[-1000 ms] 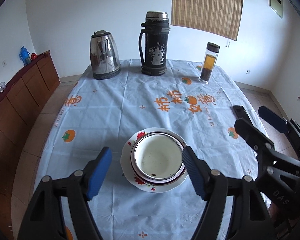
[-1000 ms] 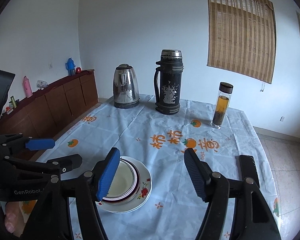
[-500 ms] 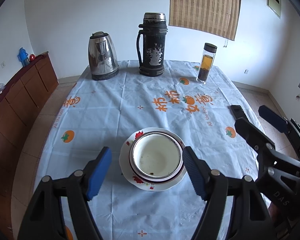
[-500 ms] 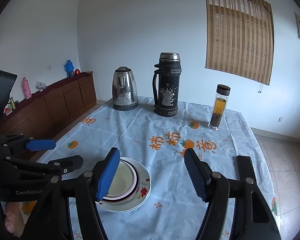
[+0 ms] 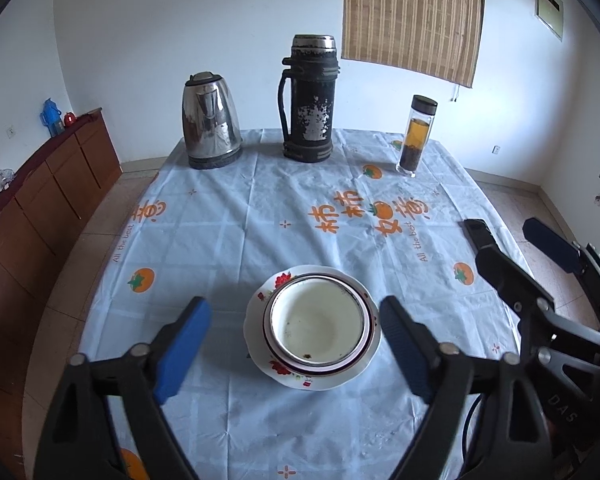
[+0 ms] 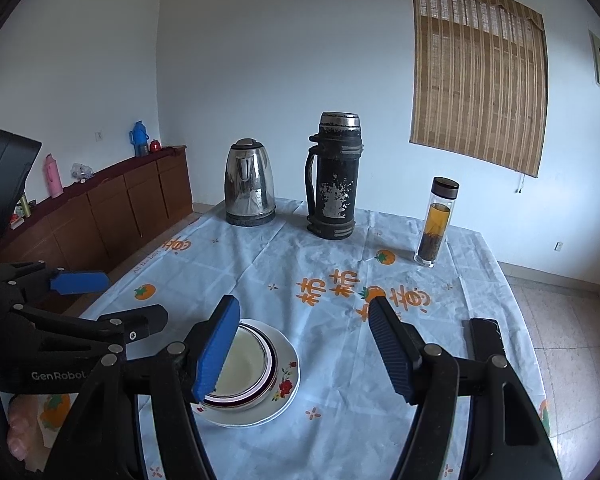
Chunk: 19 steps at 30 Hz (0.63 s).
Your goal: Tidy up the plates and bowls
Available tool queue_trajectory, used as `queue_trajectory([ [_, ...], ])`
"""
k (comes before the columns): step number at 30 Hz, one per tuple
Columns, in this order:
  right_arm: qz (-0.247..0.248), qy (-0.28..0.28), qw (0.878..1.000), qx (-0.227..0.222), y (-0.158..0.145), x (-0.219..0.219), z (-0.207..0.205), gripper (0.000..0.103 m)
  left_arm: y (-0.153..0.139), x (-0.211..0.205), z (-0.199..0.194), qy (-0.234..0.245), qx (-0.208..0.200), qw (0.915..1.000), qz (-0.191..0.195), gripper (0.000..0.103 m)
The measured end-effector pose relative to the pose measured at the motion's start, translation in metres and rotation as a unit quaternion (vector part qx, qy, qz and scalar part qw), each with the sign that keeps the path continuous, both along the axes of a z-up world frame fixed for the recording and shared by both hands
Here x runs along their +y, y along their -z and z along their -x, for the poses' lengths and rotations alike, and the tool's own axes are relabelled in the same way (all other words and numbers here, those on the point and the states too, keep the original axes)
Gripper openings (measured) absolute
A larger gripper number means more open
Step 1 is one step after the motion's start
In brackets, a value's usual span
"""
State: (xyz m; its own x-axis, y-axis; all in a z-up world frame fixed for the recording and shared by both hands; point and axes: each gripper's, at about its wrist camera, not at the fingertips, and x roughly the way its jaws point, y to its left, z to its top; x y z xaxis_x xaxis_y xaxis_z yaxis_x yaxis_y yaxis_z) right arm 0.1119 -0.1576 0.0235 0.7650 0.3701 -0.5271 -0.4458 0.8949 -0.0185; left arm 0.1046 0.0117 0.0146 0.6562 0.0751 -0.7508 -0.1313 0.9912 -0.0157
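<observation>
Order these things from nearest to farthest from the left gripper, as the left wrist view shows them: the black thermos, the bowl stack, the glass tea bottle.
1. The bowl stack lies nearest, just ahead of the left gripper, between its open fingers.
2. The glass tea bottle stands far back, to the right.
3. The black thermos stands at the table's far edge, centre, slightly beyond the bottle.

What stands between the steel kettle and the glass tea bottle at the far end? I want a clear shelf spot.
The tall black thermos flask stands between the kettle and the tea bottle; both wrist views show it.
</observation>
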Motion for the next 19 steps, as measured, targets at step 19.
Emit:
queue_trajectory([
  [19, 0.003, -0.001, 1.000, 0.008, 0.0062, 0.0013, -0.0077, 0.069, 0.0048, 0.0002, -0.0094, -0.010, -0.001, 0.9998, -0.017, 0.094],
])
